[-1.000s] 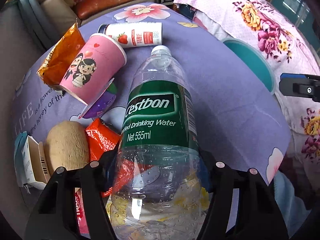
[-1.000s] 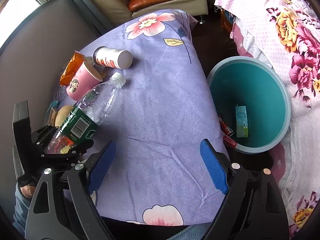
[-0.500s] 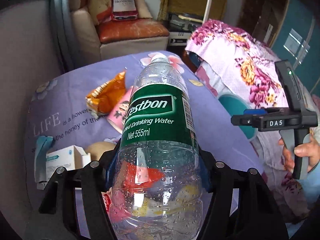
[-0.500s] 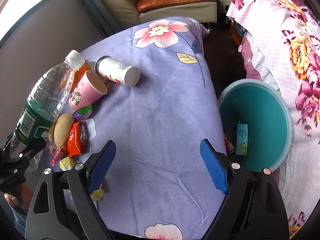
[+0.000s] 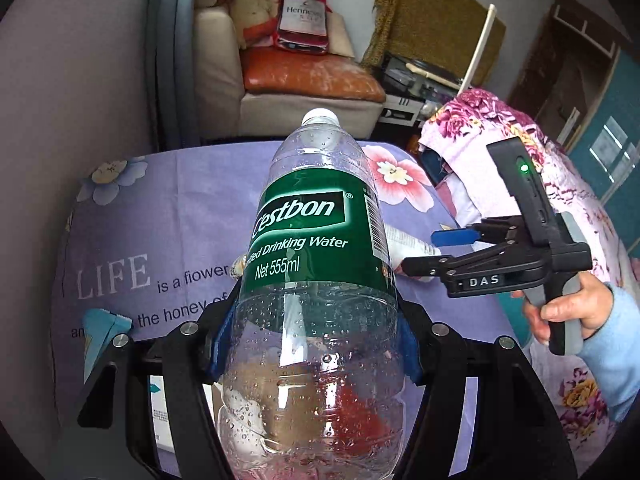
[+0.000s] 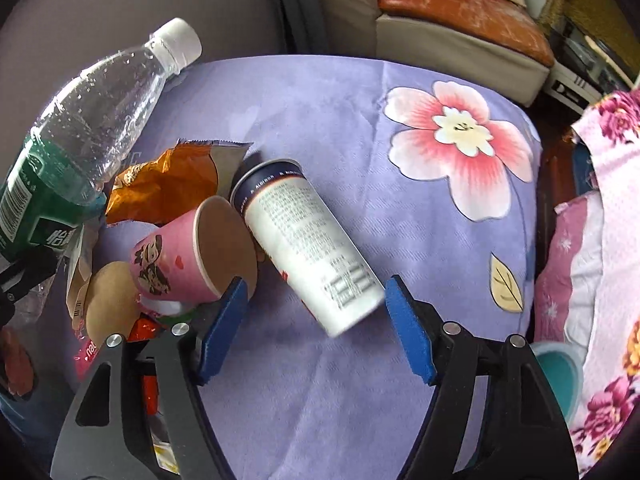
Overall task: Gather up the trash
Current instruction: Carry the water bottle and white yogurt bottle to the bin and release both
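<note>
My left gripper point(image 5: 312, 344) is shut on a clear water bottle with a green label point(image 5: 316, 264), held up above the purple flowered tablecloth point(image 5: 168, 208). The bottle also shows at the left of the right wrist view point(image 6: 80, 128). My right gripper point(image 6: 312, 320) is open, its blue pads on either side of the near end of a white cylindrical drink can point(image 6: 308, 244) lying on the cloth; touching cannot be told. It also shows in the left wrist view point(image 5: 456, 248). A pink paper cup point(image 6: 192, 252) lies against the can, with an orange snack wrapper point(image 6: 164, 188) behind.
A brown round item point(image 6: 108, 300) and red wrappers point(image 6: 144, 328) lie by the cup. A teal bin's rim point(image 6: 560, 376) shows low right beside a floral bedspread point(image 6: 612, 240). A sofa point(image 6: 452, 20) stands behind the table. A white box point(image 5: 160, 412) lies under my left gripper.
My left gripper has lifted the bottle higher off the table. My right gripper has moved forward and left, from over the bare cloth near the bin to around the white can.
</note>
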A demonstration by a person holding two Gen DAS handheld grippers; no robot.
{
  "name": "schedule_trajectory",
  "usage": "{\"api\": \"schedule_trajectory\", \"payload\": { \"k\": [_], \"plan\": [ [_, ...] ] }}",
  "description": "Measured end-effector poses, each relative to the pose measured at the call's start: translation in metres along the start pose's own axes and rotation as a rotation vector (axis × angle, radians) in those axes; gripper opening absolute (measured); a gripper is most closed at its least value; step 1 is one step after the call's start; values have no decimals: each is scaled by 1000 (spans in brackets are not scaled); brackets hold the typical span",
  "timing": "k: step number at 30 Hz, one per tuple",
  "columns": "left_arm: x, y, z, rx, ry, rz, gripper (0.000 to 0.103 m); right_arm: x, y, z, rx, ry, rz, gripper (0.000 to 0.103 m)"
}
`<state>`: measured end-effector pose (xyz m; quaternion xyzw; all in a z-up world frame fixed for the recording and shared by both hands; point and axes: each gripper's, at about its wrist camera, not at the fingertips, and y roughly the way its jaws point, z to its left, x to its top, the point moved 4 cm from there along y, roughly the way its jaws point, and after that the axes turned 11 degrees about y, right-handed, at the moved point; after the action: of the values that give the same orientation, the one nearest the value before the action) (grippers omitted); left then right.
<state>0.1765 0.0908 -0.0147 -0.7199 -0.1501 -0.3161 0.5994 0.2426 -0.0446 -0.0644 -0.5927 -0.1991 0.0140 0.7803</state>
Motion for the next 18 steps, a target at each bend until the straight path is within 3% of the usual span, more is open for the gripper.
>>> {"api": "schedule_trajectory", "payload": {
  "k": [4, 5, 6, 13, 18],
  "plan": [
    [-3, 12, 3, 3, 1, 31, 65, 9, 27, 5, -11, -51, 53, 67],
    [-3, 14, 2, 3, 0, 36, 65, 7, 31, 4, -2, -47, 64, 50],
    [-4, 15, 2, 3, -2, 38, 65, 4, 33, 3, 14, -35, 72, 47],
    [2, 4, -22, -3, 35, 17, 65, -35, 1, -22, 102, 128, 6, 45],
    [4, -5, -63, -43, 98, 10, 65, -73, -44, -57, 166, 281, -86, 45]
  ]
}}
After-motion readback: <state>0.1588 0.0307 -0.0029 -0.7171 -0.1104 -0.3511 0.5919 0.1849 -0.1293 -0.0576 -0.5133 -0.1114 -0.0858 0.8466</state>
